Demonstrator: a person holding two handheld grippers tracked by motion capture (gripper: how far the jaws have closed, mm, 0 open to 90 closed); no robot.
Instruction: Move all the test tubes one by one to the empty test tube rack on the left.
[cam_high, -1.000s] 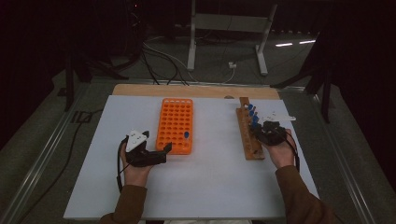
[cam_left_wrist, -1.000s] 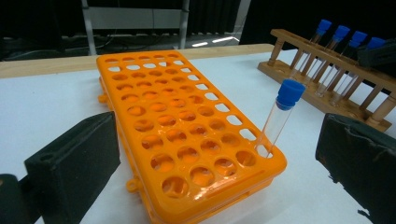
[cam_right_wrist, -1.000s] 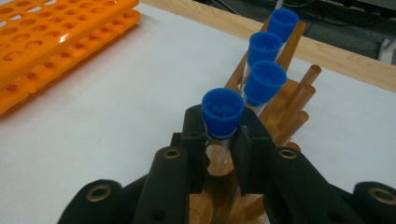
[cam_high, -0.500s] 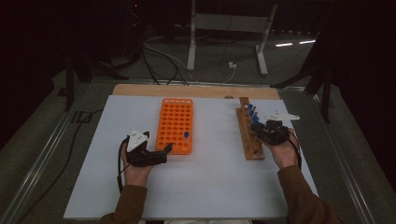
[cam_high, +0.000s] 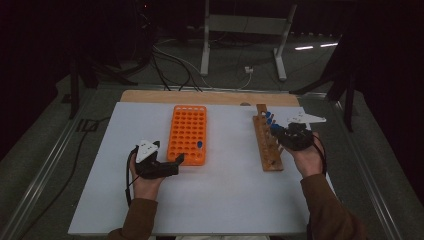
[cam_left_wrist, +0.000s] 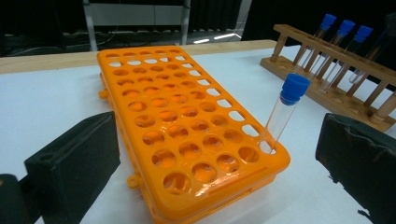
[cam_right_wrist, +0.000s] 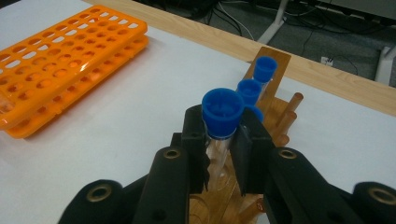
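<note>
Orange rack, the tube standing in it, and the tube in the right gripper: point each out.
orange tube rack (cam_left_wrist: 154, 100), left gripper view, bare top grid.
blue-capped tube in the rack (cam_left_wrist: 295, 87), left gripper view, its cap.
blue-capped tube in the right gripper (cam_right_wrist: 222, 112), right gripper view, its cap.

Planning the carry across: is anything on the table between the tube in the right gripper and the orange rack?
Nothing visible. The right gripper is shut on a blue-capped tube at the wooden rack; only bare white table lies before the orange rack.
</note>
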